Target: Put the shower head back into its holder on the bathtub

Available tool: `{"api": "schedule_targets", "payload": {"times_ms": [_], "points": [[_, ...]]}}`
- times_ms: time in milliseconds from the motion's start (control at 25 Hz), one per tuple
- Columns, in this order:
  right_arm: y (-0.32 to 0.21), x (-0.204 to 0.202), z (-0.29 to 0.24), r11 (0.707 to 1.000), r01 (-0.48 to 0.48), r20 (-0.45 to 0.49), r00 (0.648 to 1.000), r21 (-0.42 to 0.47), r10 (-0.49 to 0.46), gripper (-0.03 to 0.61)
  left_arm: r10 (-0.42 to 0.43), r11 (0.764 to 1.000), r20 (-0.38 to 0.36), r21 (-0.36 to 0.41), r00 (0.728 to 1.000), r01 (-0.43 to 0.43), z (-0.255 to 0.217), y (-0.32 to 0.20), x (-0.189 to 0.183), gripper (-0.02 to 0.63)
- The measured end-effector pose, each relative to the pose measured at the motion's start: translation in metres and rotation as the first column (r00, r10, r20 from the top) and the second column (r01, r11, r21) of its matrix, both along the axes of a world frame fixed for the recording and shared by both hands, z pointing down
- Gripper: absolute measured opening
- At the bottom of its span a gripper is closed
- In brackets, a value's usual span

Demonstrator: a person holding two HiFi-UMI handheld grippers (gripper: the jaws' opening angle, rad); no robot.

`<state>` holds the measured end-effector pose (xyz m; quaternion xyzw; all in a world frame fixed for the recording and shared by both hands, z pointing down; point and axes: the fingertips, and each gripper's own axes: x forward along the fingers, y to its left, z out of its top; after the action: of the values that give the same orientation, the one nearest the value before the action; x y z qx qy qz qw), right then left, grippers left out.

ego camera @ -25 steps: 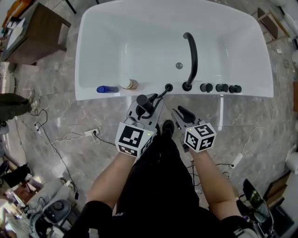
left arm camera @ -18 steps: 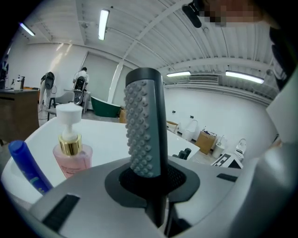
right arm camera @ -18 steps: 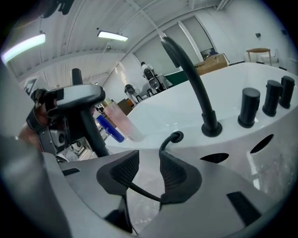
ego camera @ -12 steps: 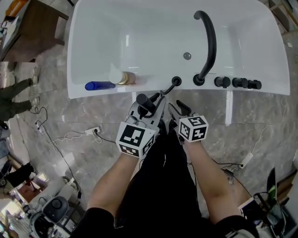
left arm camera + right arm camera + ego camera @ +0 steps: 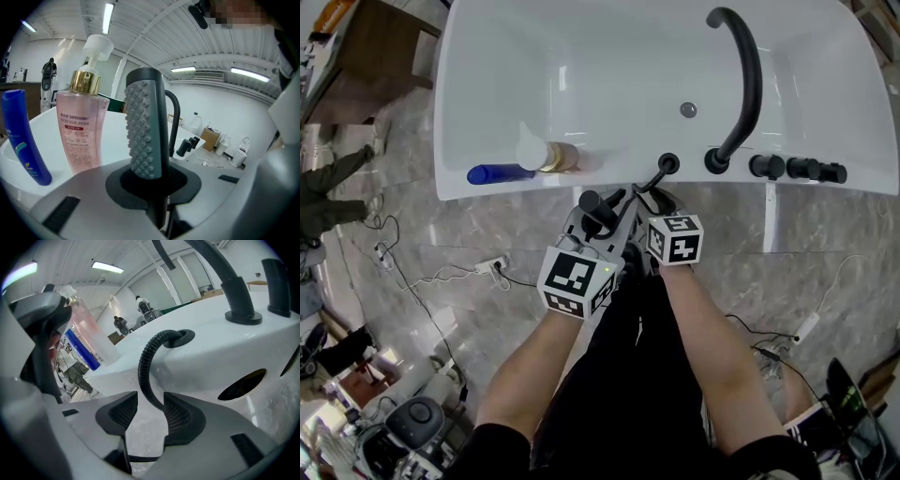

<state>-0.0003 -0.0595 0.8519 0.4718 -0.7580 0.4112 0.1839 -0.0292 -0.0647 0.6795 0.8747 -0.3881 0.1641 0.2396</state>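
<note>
A black shower head [image 5: 143, 131] with a grey nubbed face stands upright between the jaws of my left gripper [image 5: 152, 180], which is shut on its handle. In the head view the shower head [image 5: 594, 207] sits just in front of the white bathtub's rim [image 5: 581, 183]. Its ribbed black hose [image 5: 143, 373] curves up into the round holder [image 5: 182, 336] on the rim; that holder [image 5: 667, 163] lies a short way beyond the head. My right gripper [image 5: 146, 413] has just been opening; the hose runs between its pads, close to the right one.
A pink pump bottle [image 5: 82, 124] and a blue bottle [image 5: 21, 136] stand on the rim at the left. The black curved faucet [image 5: 741, 84] and several black knobs [image 5: 797, 170] sit right of the holder. Cables [image 5: 441, 277] lie on the tiled floor.
Both grippers have come closer to the tub rim. The right gripper has shifted left, next to the left one, around the hose by the holder.
</note>
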Motion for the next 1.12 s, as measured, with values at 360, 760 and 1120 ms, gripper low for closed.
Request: {"api": "schedule_targets", "payload": {"times_ms": [360,760,1120], "points": [[0.003,-0.003,-0.015,1.0,0.016,0.045,0.999,0.009,-0.016,0.071,0.027,1.0,0.012,0.011,1.0,-0.027,-0.016,-0.006,0.005,0.08],[0.017,0.062,-0.07,0.989,-0.009,-0.008,1.0,-0.146,0.007,0.071,0.037,0.998,-0.029,0.051,0.999,-0.036,-0.086,-0.021,0.023,0.08],[-0.018,0.107,-0.101,0.993,0.008,-0.136,0.99,-0.118,-0.024,0.064,0.033,0.997,-0.036,0.077,0.999,-0.031,-0.111,-0.05,0.036,0.08]]}}
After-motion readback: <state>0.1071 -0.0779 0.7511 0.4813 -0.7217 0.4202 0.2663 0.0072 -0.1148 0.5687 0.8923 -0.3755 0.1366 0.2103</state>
